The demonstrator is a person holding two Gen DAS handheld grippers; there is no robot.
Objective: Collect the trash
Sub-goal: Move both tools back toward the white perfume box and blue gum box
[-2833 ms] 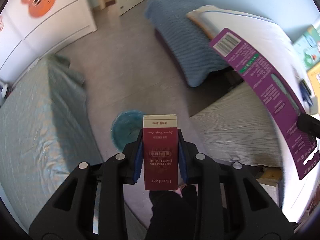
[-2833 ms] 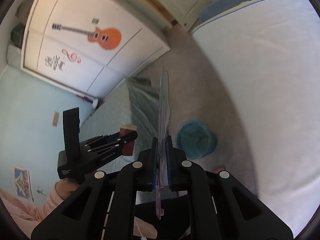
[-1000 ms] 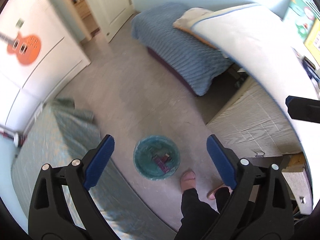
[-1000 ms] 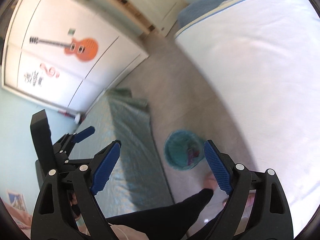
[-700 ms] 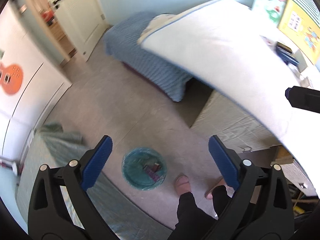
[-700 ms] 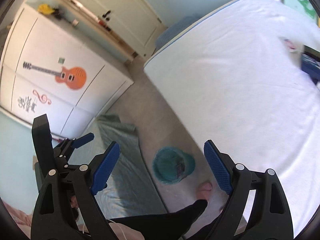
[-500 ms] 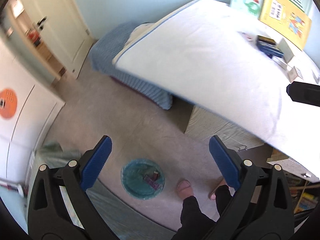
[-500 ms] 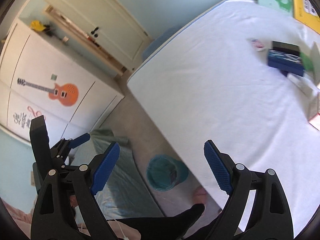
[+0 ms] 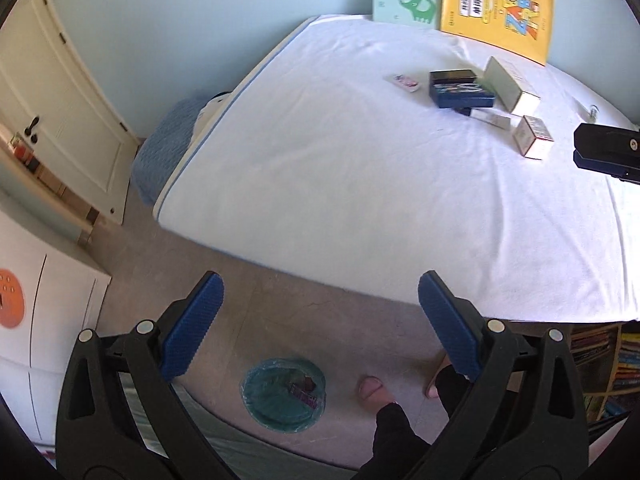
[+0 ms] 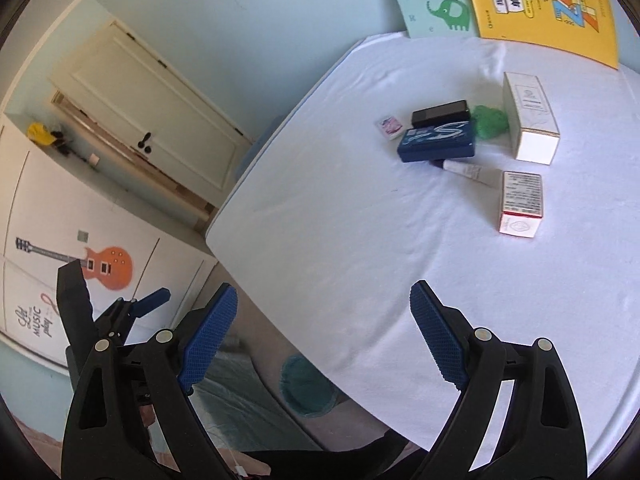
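Note:
Both grippers are open and empty, held above the near edge of a white bed (image 9: 360, 184). My left gripper (image 9: 318, 326) is over the floor, with the teal trash bin (image 9: 282, 398) below it holding a dark red box. My right gripper (image 10: 322, 334) is over the bed's edge; the bin (image 10: 306, 390) shows partly under it. On the bed lie a blue box (image 10: 436, 142), a black box (image 10: 440, 113), a tall white box (image 10: 530, 118), a red-and-white box (image 10: 520, 204), a small tube (image 10: 466, 170), a small pink packet (image 10: 389, 126) and crumpled green wrapping (image 10: 490, 120).
Children's posters (image 9: 496, 4) lean on the wall behind the bed. A white door (image 10: 160, 116) and a wardrobe with a guitar sticker (image 10: 108, 268) stand left. A green-covered bench (image 10: 236, 396) is beside the bin. The person's feet (image 9: 374, 390) are near it.
Both grippers let go of their items, the red box and the purple packaging, over the bin and opened. They then swung up from the bin toward the bed and the boxes on it.

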